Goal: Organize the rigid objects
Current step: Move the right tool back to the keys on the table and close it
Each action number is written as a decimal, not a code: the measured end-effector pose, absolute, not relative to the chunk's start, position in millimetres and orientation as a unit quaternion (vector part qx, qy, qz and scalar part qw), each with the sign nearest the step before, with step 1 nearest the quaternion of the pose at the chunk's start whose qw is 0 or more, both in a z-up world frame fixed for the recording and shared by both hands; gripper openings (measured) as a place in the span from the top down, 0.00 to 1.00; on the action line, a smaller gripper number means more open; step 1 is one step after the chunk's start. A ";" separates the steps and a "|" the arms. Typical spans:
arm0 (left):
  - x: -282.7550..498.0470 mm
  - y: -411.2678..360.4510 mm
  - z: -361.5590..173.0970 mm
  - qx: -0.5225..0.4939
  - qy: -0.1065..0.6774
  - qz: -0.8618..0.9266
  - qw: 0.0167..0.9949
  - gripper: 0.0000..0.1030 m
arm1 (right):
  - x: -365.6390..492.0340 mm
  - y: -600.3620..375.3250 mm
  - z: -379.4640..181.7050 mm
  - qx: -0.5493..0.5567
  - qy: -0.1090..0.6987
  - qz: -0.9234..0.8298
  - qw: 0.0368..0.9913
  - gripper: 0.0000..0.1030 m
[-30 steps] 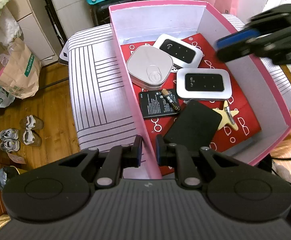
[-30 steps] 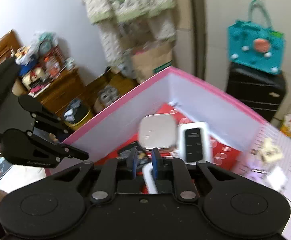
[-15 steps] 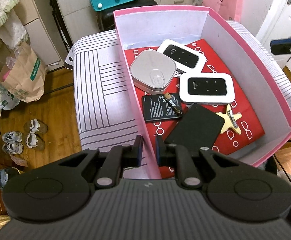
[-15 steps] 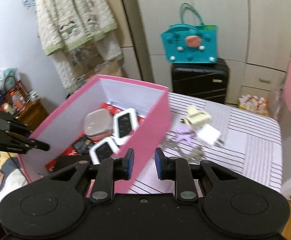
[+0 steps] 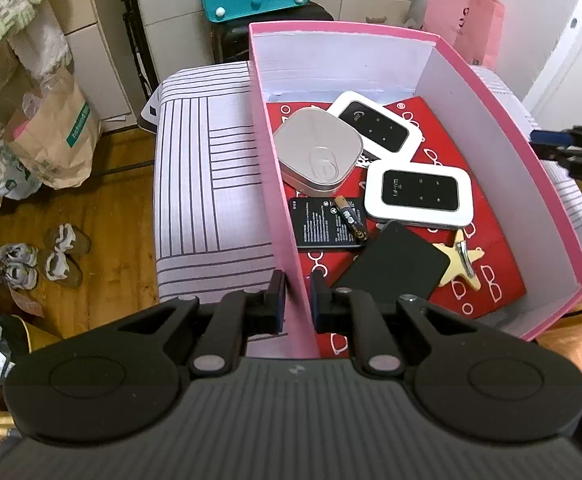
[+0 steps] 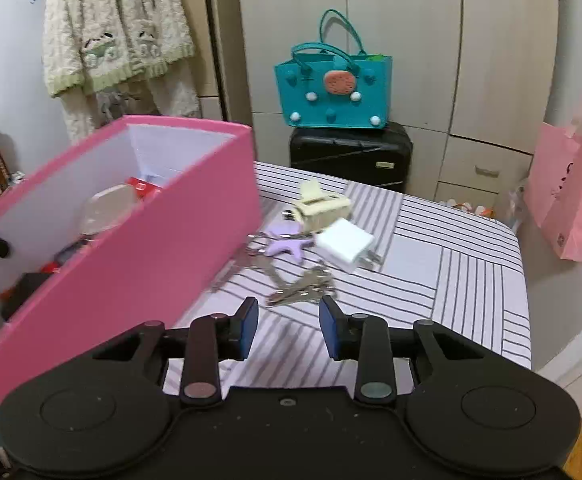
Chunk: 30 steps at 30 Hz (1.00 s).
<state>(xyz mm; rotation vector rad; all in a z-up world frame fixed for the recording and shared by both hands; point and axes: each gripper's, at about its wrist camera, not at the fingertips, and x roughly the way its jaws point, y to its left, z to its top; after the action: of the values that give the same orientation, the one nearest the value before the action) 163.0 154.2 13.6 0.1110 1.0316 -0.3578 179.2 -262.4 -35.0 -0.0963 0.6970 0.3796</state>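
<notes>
My left gripper (image 5: 294, 300) is shut on the near left wall of the pink box (image 5: 269, 128). Inside lie a grey rounded case (image 5: 319, 156), two white wifi routers (image 5: 418, 191), a black battery pack (image 5: 327, 223), a small AA battery (image 5: 350, 217), a black card (image 5: 395, 264) and a yellow star clip (image 5: 460, 257). My right gripper (image 6: 288, 328) is open and empty above the striped table, just short of the keys (image 6: 301, 286). Behind the keys lie a white charger (image 6: 345, 245), a purple star clip (image 6: 287, 243) and a cream clip (image 6: 321, 204). The box (image 6: 139, 248) stands to its left.
The striped table (image 6: 443, 256) drops off at its right and near edges. A black suitcase (image 6: 351, 152) with a teal bag (image 6: 331, 92) stands behind it. A pink paper bag (image 6: 567, 196) hangs at the right. Shoes (image 5: 39, 256) and a paper bag (image 5: 51, 136) sit on the wooden floor.
My right gripper has swung out of the box to the table on its right side and its jaws have opened. My left gripper has kept its hold on the box wall.
</notes>
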 end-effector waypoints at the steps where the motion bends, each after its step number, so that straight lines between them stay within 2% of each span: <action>1: 163.0 154.8 13.6 0.049 0.490 -0.169 0.854 0.89 | 182.2 -265.4 -39.2 -0.044 0.339 0.185 0.921 0.63; 12: 161.8 157.5 11.9 0.033 0.486 -0.166 0.857 0.89 | 230.0 -272.0 -73.6 0.007 0.307 0.195 0.931 0.62; 16: 161.6 158.1 12.0 0.031 0.485 -0.167 0.858 0.89 | 246.7 -269.2 -84.7 0.011 0.318 0.191 0.929 0.64; 17: 161.7 158.4 12.2 0.030 0.485 -0.167 0.858 0.89 | 248.9 -268.7 -86.8 0.012 0.323 0.191 0.927 0.66; 19: 161.8 158.3 12.2 0.028 0.484 -0.167 0.858 0.88 | 248.2 -266.6 -86.0 0.011 0.318 0.191 0.928 0.87; 21: 161.8 158.5 11.8 0.028 0.484 -0.168 0.858 0.88 | 246.8 -265.1 -82.4 0.009 0.322 0.187 0.928 0.96; 30: 160.6 160.7 11.3 0.026 0.480 -0.175 0.859 0.88 | 232.3 -277.4 -60.5 0.097 0.332 0.202 0.916 0.96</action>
<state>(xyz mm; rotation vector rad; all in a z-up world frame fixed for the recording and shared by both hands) 160.6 160.7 11.3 0.0543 1.0074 -0.3667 232.3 -277.4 -60.5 0.1993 0.6832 0.4147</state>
